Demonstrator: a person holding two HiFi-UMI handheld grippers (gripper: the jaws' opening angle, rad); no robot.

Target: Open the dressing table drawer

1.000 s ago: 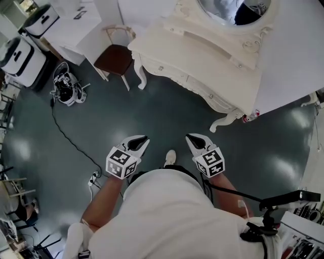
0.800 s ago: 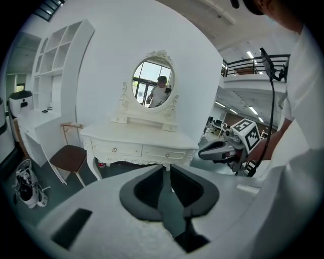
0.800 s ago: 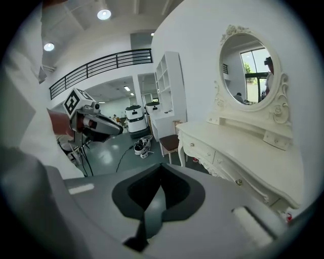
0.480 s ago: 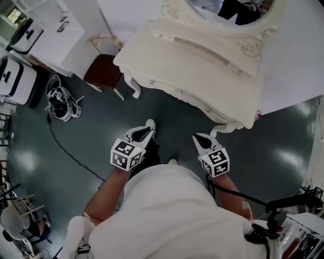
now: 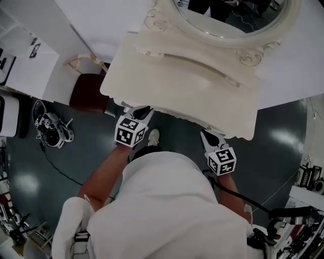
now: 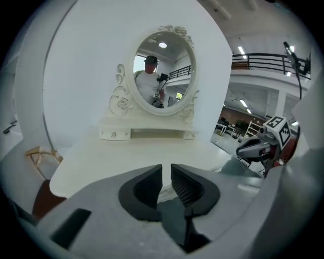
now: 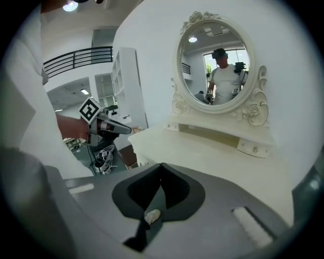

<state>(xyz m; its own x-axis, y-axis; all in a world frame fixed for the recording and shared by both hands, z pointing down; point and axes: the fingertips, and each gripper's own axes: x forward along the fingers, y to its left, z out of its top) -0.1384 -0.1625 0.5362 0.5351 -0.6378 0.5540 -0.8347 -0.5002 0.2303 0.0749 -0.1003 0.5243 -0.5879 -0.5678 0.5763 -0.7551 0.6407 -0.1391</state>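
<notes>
left tongs (image 5: 143,110), opening, and right tongs (image 5: 207,134) advanced to dressing table (image 5: 177,83) edge

Dressing table (image 5: 202,96): cream painted-looking finish, smooth, satin sheen, carved scroll trim at top. Mirror (image 5: 228,15) up top: glossy glass. Floor (image 5: 283,141): dark grey-green, smooth, glossy w/ pale light patches. Chair seat (image 5: 87,98) upper left: dark red-brown, smooth. Shirt (image 5: 167,212) bottom centre: white cloth, matt

A wooden chair (image 5: 88,97) with a dark red seat stands on the dark grey-green floor (image 5: 283,136), close to a white wall panel (image 5: 81,23). Nearby on the floor lies a small black-and-white device (image 5: 49,129).
</notes>
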